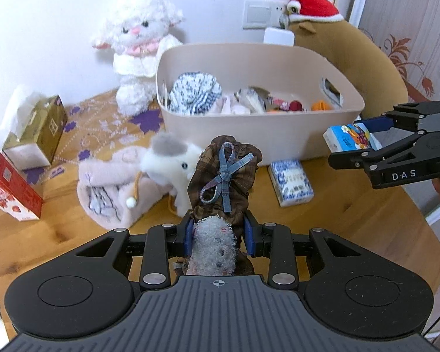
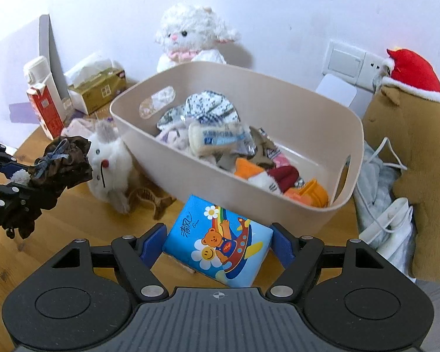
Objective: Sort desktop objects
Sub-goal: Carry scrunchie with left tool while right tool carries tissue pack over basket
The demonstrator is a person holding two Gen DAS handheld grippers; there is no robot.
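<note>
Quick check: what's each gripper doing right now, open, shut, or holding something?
Left gripper: shut on the small plush doll in a brown plaid dress.
Right gripper: shut on the blue cartoon tissue pack.

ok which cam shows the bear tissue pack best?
Right wrist view: the bear tissue pack fills the centre, its print fully readable, clamped in the right claw. The left wrist view shows it small, at the right edge, partly hidden by the claw.
</note>
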